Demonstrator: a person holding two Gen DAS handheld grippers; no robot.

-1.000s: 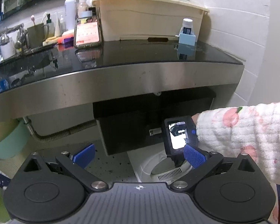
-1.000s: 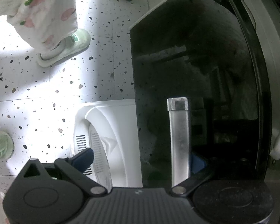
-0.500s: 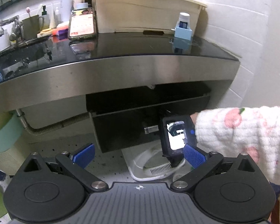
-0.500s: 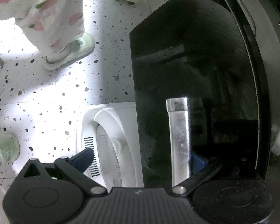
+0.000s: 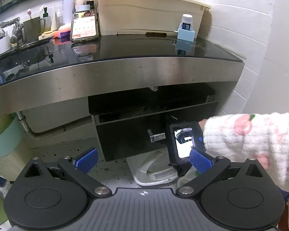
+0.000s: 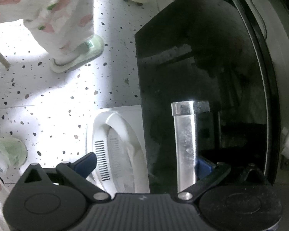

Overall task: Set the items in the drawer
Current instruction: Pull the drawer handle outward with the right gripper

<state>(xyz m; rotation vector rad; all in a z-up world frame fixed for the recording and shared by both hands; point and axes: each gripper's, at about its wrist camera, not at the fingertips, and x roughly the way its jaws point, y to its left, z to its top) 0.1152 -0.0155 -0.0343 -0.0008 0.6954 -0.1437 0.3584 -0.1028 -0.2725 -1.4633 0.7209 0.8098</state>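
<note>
Right tool (image 6: pixel 144 162) wide open, hooking handle (image 6: pixel 185 144).

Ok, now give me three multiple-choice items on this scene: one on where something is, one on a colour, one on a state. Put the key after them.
1. Where is the phone?
A. Upright on the counter, leaning on the cream box
B. Flat at the counter's front edge
C. Face down on top of the cream box

2. What colour are the pads on the left tongs?
A. Red
B. Blue
C. Yellow

3. How is the drawer?
A. Shut flush
B. Pulled partly out
C. Lifted right out

Key:
1 A, its lit screen faces out while its back rests on the box.
2 B, both pads show blue.
3 B, a dark gap opens behind the top of its front panel.
</note>
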